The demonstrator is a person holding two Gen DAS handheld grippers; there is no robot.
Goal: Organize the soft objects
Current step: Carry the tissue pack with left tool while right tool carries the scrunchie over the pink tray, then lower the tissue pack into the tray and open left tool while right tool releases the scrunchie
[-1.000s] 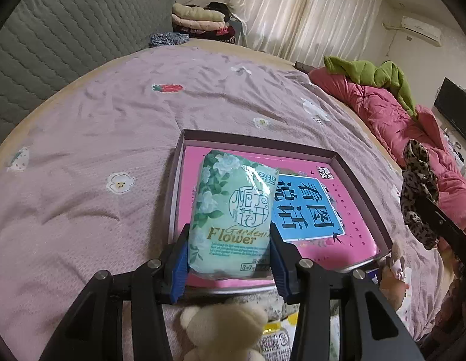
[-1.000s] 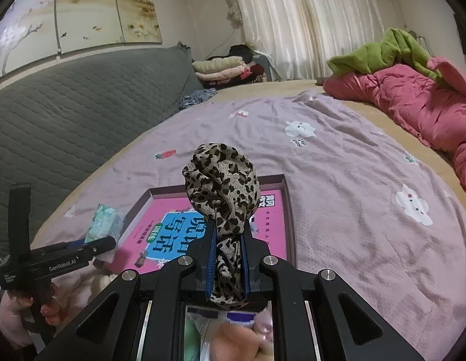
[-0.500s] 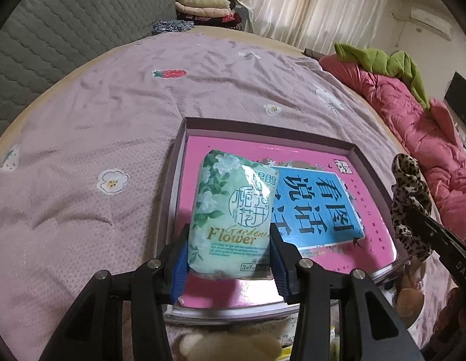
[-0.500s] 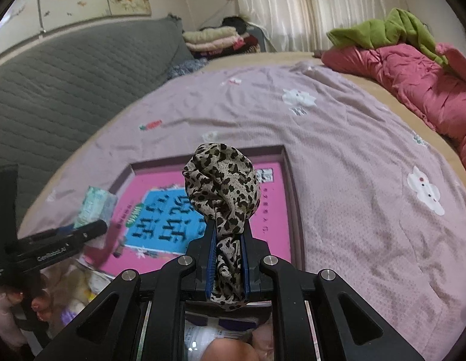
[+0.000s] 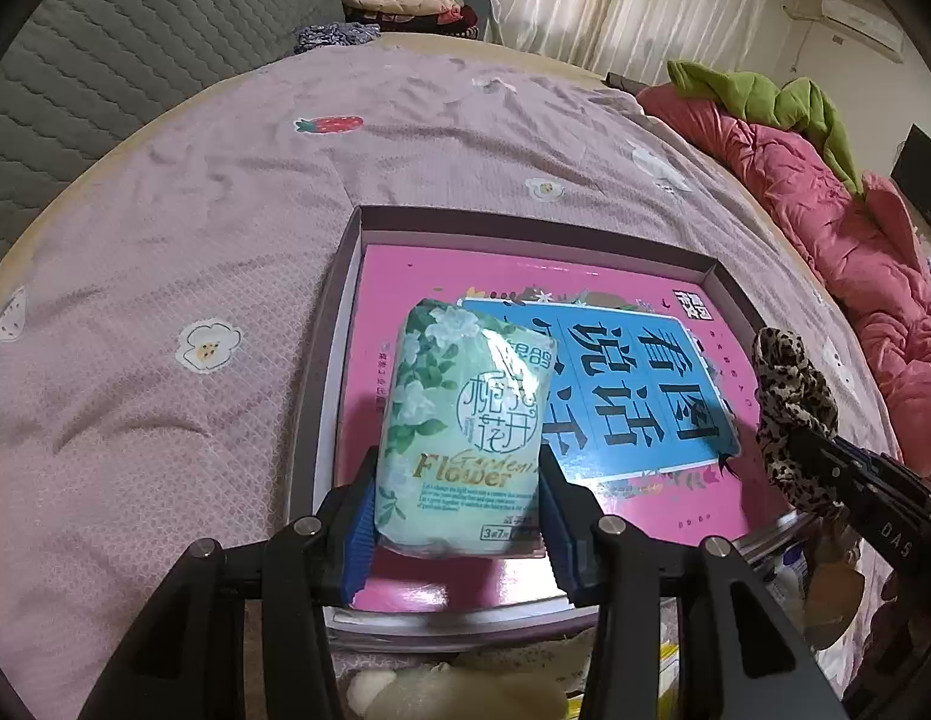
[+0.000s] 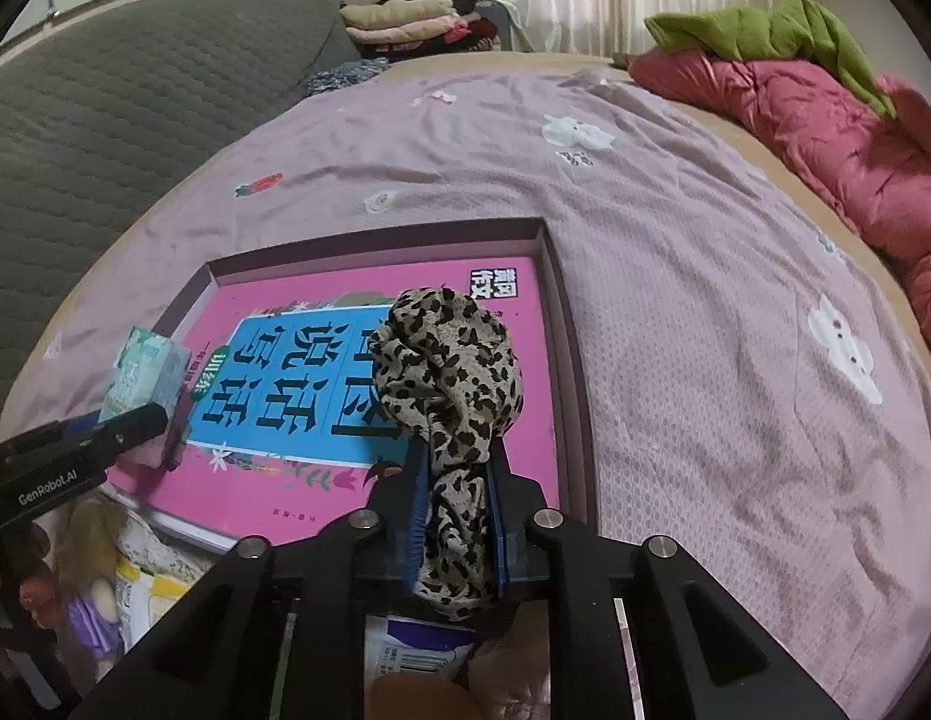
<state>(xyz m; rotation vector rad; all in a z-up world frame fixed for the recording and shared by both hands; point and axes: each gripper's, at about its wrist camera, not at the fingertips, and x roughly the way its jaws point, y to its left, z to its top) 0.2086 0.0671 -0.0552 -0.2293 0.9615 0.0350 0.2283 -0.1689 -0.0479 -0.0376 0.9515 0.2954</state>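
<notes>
My left gripper (image 5: 456, 516) is shut on a green tissue pack (image 5: 465, 432) printed "Flower" and holds it over the near left part of a shallow box lid (image 5: 339, 312) with a pink and blue printed floor. My right gripper (image 6: 454, 516) is shut on a leopard-print scrunchie (image 6: 450, 372) and holds it over the lid's near right part (image 6: 561, 312). The scrunchie also shows in the left wrist view (image 5: 792, 402), and the tissue pack in the right wrist view (image 6: 142, 372).
The lid lies on a purple bedspread (image 5: 165, 228). A plush toy (image 5: 453, 690) and several small packets (image 6: 135, 594) lie below the lid's near edge. A pink duvet (image 6: 825, 114) is at the right, a grey headboard (image 6: 135, 78) at the left.
Both grippers have moved forward over the lid with their objects still held. The lid looks closer and larger in both views.
</notes>
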